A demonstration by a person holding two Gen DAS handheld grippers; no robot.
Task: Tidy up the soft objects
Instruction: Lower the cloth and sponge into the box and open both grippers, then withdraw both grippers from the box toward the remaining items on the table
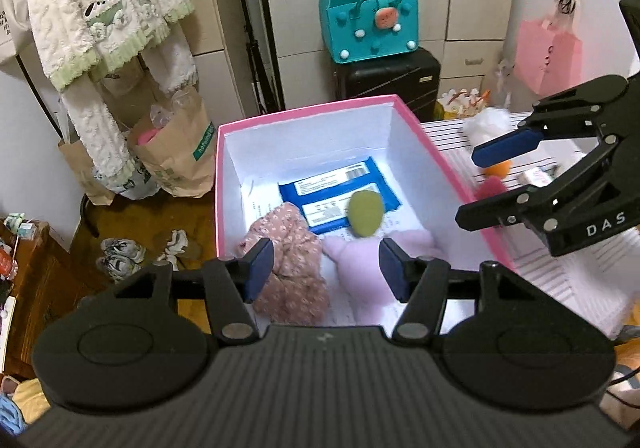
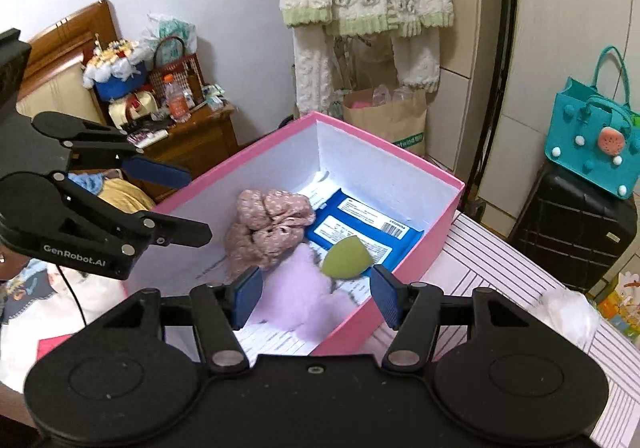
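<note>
Soft objects are seen gathered inside the pink box (image 1: 460, 175), which serves as the landmark. The left gripper (image 1: 326, 268) is angled down over the box's near edge, its jaws spread and nothing gripped between them. The right gripper (image 2: 316, 296) is likewise tilted down above the box's near corner, jaws parted and empty – it is also visible in the left view, beyond the box's right wall (image 1: 480, 183). Within the box are held a crumpled floral cloth (image 2: 266, 228), a lilac plush item (image 2: 296, 280), a green egg-shaped sponge (image 1: 365, 213) and a blue flat packet (image 1: 340, 183), all lying on printed paper lining the floor. The sponge is resting partly on the packet – below and ahead of both pairs of pads, touched by neither
</note>
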